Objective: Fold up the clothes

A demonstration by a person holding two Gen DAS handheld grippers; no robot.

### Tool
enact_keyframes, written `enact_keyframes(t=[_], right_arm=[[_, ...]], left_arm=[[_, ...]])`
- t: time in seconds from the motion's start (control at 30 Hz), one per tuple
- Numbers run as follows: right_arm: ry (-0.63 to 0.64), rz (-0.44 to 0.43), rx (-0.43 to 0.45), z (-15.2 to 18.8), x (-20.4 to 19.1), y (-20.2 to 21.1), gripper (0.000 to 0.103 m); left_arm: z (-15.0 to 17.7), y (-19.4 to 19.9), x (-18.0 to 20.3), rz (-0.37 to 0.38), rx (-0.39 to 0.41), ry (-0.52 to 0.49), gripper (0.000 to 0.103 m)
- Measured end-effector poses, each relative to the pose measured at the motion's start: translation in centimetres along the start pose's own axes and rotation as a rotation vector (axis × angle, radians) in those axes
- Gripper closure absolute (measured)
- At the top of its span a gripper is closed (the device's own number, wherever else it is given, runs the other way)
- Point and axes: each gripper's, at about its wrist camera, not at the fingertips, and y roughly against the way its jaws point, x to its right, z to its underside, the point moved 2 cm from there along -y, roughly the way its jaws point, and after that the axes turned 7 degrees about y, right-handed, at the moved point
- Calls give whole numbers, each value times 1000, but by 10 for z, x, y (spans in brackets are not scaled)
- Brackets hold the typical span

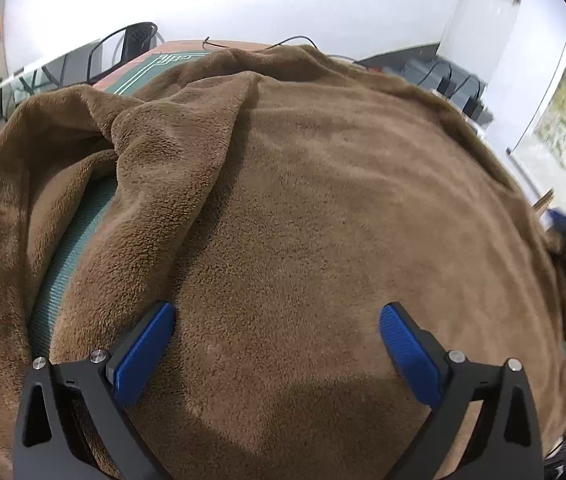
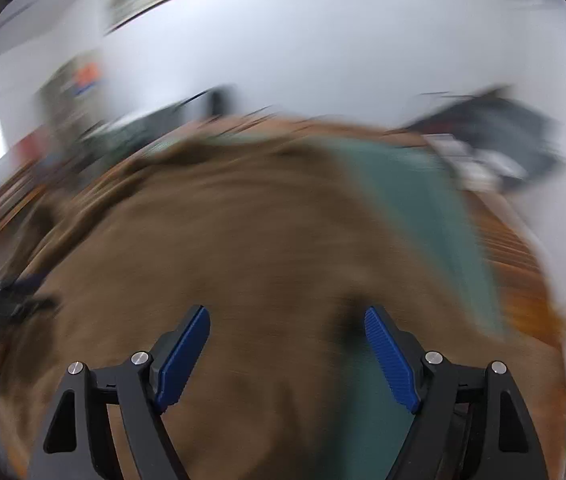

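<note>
White-walled room, with a wooden table (image 1: 219, 45) covered by a green mat (image 1: 65, 258) that has a pale line pattern near its far corner. There's a dark chair (image 1: 131, 46) off to the back left and some dark cables past the table's far edge. No readable writing anywhere; the orange and blue thing on the far wall is too small to make out.

The brown fleece garment (image 1: 323, 208) is spread over most of the mat, with a loose fold bunched up on the left side so a strip of green peeks through.

The left gripper (image 1: 277, 316) has its blue pads spread wide just above the fleece, nothing between them. The right gripper (image 2: 287, 318) is also spread wide and empty over the fleece's edge, in a very blurry right wrist view.
</note>
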Motion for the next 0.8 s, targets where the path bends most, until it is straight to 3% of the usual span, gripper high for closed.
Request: enact_keyframes(t=[0.1,0.2,0.27,0.4,0.57,0.8], right_arm=[[33,-89,-88,-8,-12,-41,21],[-55,-98,-149,0,9,-65,21],[-96,-109,-136,8,22,-64,21],[-118,33,-168,16,40,-56,21],[-67,120,-153,20,35,-54,21],[-83,158,-149,25,30,-38,21]], left_arm=[[-1,2,-4,33,7,25,1],[0,3,-4,40,9,29,1],[0,3,-5,43,7,29,1],[0,4,-6,56,4,29,1],[-1,5,-10,77,8,45,1],[-2,5,-11,88,10,52,1]])
